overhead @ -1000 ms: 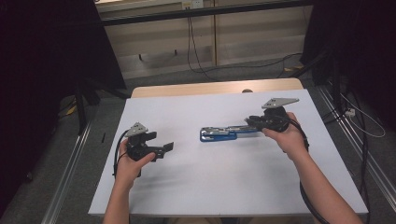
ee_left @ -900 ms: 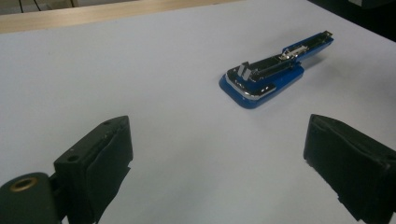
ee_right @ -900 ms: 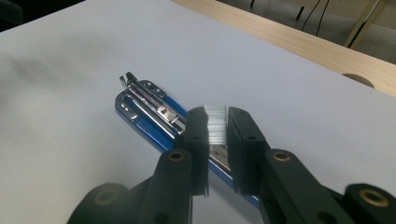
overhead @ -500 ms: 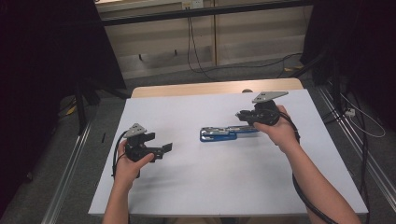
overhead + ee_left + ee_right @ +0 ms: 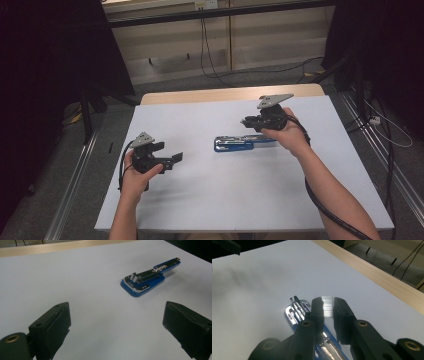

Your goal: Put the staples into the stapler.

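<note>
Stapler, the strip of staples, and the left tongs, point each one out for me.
Stapler [image 5: 143, 282], left gripper view, its blue body.
Strip of staples [image 5: 327, 306], right gripper view, its silvery face.
Left tongs [image 5: 172, 159], high view, between the tips.

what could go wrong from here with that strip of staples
The right gripper pinches a thin silvery strip of staples by a small area, so it might slip or snap apart.

The opened blue and chrome stapler lies loose on the white table, with the open left gripper well away from it. Pushing the strip into its channel could shove it sideways.

The narrow channel leaves little room, so a tilted strip may jam.
</note>
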Motion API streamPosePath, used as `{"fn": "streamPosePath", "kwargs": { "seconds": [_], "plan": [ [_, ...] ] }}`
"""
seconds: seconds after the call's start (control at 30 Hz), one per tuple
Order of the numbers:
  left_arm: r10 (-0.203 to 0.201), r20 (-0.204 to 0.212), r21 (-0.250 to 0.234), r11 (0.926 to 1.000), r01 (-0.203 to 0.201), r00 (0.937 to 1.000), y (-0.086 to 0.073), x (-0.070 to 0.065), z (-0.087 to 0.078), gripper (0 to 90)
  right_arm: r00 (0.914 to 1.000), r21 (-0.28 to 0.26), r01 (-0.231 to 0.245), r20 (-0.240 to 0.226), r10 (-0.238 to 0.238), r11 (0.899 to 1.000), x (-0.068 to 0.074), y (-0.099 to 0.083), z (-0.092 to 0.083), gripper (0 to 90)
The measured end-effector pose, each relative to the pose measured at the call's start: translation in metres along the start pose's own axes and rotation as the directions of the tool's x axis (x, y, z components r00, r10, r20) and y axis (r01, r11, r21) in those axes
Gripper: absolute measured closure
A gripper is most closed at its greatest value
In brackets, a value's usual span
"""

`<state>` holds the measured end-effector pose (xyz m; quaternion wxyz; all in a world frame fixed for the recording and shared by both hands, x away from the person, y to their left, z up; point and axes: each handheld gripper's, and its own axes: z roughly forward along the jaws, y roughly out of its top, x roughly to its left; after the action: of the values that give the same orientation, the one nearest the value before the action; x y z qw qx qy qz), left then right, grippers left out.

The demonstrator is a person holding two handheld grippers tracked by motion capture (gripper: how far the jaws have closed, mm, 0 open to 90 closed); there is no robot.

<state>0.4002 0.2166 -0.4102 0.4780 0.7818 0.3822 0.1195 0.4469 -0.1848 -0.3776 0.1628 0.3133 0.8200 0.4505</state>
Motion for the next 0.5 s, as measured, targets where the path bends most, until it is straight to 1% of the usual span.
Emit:
{"fn": "streamPosePath", "kwargs": {
  "seconds": [0.03,0.23,0.33,0.4,0.5],
  "plan": [
    [0.003,-0.001,0.002,1.0000,-0.003,1.0000,0.000,0.000,0.000,8.1,0.9999,-0.003,0.001,-0.013,-0.001,1.000,-0.001,-0.001,0.002,79.3],
    [0.002,-0.002,0.006,1.0000,-0.002,1.0000,0.000,0.000,0.001,8.1,0.9985,0.005,0.027,-0.048,-0.027,1.000,-0.005,-0.003,0.010,79.3],
    [-0.003,-0.009,0.010,0.9999,0.003,1.0000,-0.001,0.002,0.000,8.1,0.9985,0.020,0.030,-0.046,-0.029,0.999,-0.008,-0.004,0.014,79.3],
    [-0.003,-0.009,0.009,1.0000,0.004,0.9999,-0.001,0.002,0.000,8.1,0.9980,0.015,0.025,-0.058,-0.024,1.000,-0.009,-0.004,0.015,79.3],
    [-0.004,-0.008,0.005,1.0000,0.004,1.0000,-0.001,0.002,-0.001,8.1,0.9971,0.015,0.030,-0.071,-0.029,0.999,-0.010,-0.005,0.017,79.3]
  ]
}}
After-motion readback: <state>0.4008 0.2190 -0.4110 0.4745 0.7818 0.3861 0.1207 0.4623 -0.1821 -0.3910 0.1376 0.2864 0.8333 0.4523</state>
